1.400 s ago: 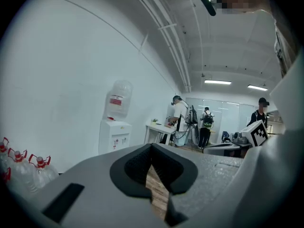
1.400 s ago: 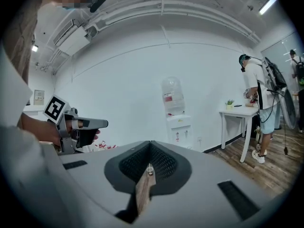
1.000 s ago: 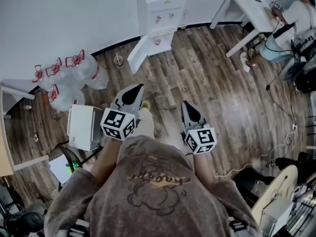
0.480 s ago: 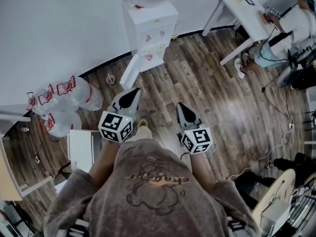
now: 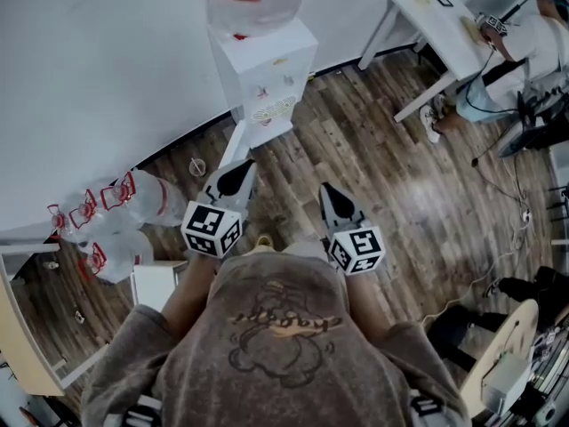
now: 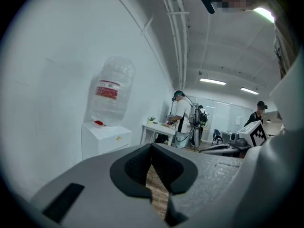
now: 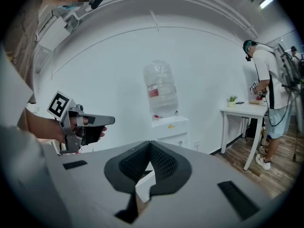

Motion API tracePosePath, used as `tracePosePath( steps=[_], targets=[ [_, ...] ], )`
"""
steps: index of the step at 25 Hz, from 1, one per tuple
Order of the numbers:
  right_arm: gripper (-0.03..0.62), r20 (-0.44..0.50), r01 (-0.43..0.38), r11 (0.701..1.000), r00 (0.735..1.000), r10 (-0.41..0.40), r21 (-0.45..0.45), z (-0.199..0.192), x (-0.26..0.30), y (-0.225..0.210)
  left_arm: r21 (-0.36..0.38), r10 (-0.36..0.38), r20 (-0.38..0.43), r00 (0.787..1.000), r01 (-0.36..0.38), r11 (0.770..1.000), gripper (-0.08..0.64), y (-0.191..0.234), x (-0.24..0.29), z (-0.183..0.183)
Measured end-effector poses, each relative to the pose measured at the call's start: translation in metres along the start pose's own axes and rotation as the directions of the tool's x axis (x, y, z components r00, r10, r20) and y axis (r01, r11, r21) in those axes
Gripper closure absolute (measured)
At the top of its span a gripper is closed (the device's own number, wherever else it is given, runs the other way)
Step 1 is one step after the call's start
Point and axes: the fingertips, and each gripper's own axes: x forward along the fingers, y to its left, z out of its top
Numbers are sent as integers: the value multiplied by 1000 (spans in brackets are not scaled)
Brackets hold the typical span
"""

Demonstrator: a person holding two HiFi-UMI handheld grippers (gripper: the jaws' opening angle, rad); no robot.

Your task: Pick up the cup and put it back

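The 2 claws, left claw (image 5: pixel 238 169) and right claw (image 5: pixel 328 192), are pressed together, empty.

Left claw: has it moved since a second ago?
Yes. In the head view the left claw has come toward the white water dispenser; the stretch of floor between them has shrunk.

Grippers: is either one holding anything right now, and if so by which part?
Nothing is held. The left gripper and the right gripper each have their jaws shut together, with nothing between them.
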Motion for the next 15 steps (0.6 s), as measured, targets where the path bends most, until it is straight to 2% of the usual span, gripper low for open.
tracePosePath(
  steps=[9,15],
  targets=[
    [589,-6,63,998,998,-63,5,7,23,-40,-1,-62,-14,998,62,998,557,11,51,3],
    [589,-8,61,998,998,-60,8,12,49,-65,19,-64,0,998,64,998,557,23,85,12]
  ],
)
